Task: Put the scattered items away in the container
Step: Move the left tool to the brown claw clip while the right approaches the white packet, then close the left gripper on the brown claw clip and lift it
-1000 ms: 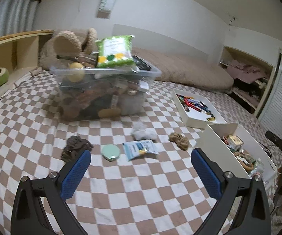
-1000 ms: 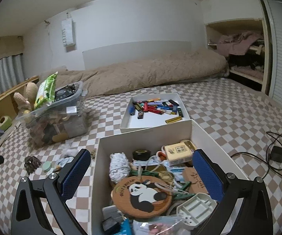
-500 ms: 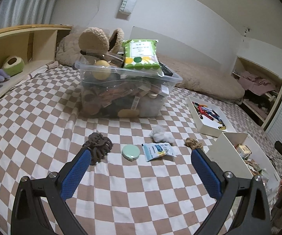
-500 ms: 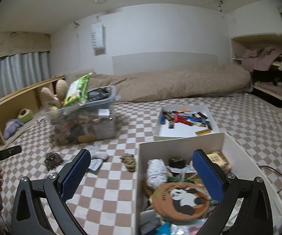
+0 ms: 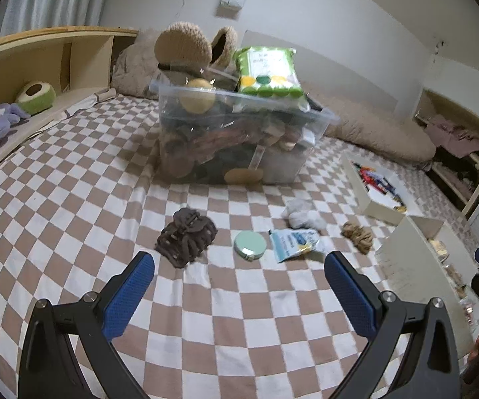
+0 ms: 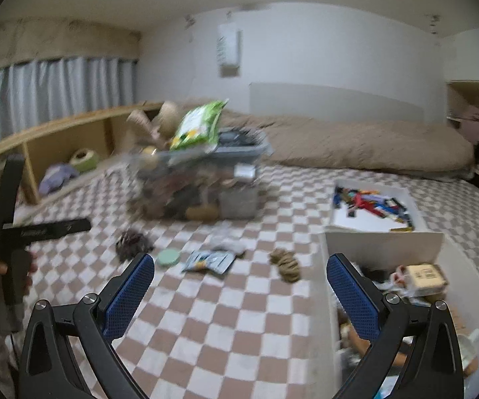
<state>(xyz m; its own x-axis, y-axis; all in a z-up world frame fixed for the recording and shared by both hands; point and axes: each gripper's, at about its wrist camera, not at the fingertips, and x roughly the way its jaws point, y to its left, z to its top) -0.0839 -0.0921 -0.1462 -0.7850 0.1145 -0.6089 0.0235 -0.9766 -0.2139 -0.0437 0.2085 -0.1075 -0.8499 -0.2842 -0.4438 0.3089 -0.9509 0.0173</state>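
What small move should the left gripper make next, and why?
Probably ease the left gripper forward and down onto the mint-green round case. Its jaws are open and empty, the case lies loose on the checkered bedspread almost centred between the fingers, and none of the scattered items has been picked up yet.

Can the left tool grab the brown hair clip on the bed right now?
Probably yes. The left tool is open and empty, and the brown hair clip lies on the checked bedcover just ahead of its left finger, with nothing on top of it or between them. It isn't touching it yet.
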